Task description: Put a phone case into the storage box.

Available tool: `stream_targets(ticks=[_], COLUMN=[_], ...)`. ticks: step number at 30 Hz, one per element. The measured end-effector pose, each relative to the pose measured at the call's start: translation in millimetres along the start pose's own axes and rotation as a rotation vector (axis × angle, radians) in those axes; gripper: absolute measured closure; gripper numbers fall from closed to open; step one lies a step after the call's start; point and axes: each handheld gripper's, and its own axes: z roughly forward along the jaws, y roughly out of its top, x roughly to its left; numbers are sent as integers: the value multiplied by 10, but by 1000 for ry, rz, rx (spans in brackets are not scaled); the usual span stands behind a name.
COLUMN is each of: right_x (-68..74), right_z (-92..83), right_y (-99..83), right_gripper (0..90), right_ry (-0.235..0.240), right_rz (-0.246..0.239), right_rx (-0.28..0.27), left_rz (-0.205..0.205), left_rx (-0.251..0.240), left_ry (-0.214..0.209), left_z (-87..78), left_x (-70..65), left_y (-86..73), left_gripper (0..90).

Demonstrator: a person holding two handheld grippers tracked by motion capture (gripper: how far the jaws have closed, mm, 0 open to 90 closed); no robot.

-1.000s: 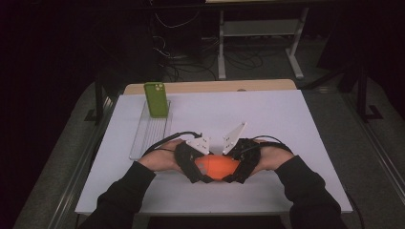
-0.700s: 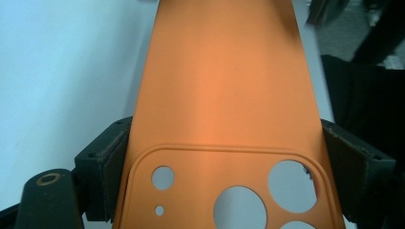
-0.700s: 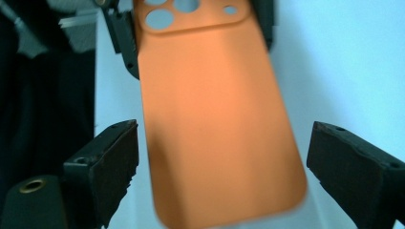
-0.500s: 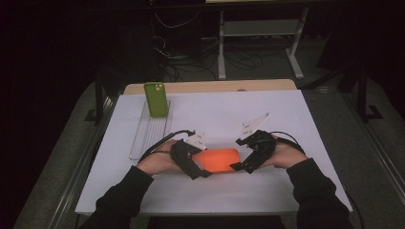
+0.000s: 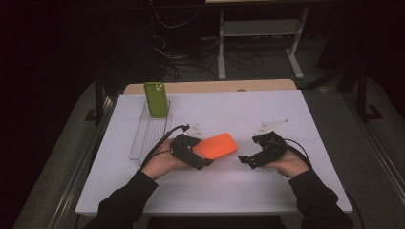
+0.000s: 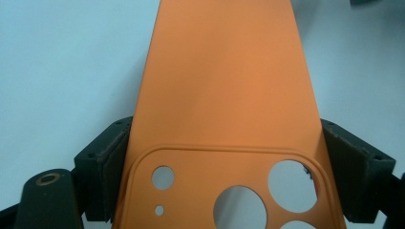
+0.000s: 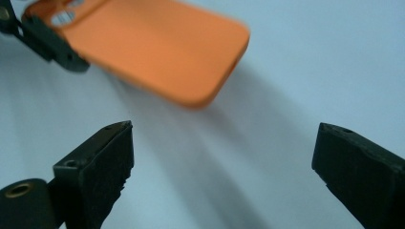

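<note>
An orange phone case (image 5: 217,145) is held just above the white table by its camera end, and my left gripper (image 5: 203,155) is shut on it. In the left gripper view the pads (image 6: 112,152) press both long edges of the case (image 6: 224,86) beside the lens cut-outs. My right gripper (image 5: 244,160) stands apart to the right of the case. Its jaws have just been opening wider, and nothing is between them. In the right gripper view its gripper (image 7: 222,157) faces bare table, with the case (image 7: 157,43) farther off at the upper left.
A green phone (image 5: 156,99) stands upright at the far end of a clear slotted rack (image 5: 145,136) on the table's left side. The white table sheet (image 5: 286,195) reaches the front edge. Dark floor, cables and a stand lie beyond the far edge.
The right gripper has let go of the orange case and drawn away to the right, its jaws wider. The left gripper still holds the case, which now lies flatter.
</note>
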Motion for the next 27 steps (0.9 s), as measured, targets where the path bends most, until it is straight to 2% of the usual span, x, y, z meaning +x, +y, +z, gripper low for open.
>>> stream_targets(ticks=[1, 3, 7, 10, 14, 17, 22, 25, 27], right_x=[9, 34, 87, 98, 103, 106, 163, 197, 230], right_z=[17, 37, 87, 94, 95, 105, 120, 105, 96], right_y=[-17, -54, -114, -134, -146, -149, -146, -132, -125], right_gripper=[36, 39, 12, 4, 4, 4, 4, 4, 4], right_ry=[-5, 2, -21, -62, -160, -194, -231, -243, -267], right_rz=[8, 39, 36, 19, -34, -94, -145, -178, -196], right_rx=[1, -2, -2, -42, -93, -94, -113, -120, -127], left_rz=[10, 4, -4, -4, -2, -3, -15, -6, 1], left_rx=[21, 13, 20, 24, 33, 37, 31, 38, 35], left_ry=[-4, 5, 11, 19, 20, 21, 21, 21, 17], left_z=[-18, -19, -16, -23, -36, -39, -39, -46, -46], left_x=[7, -12, -28, -26, -7, -3, 2, 7, 9], left_y=[7, 14, 21, 19, 17, 12, 5, 6, 8], left_gripper=[150, 150, 150, 150, 150, 150, 150, 150, 150])
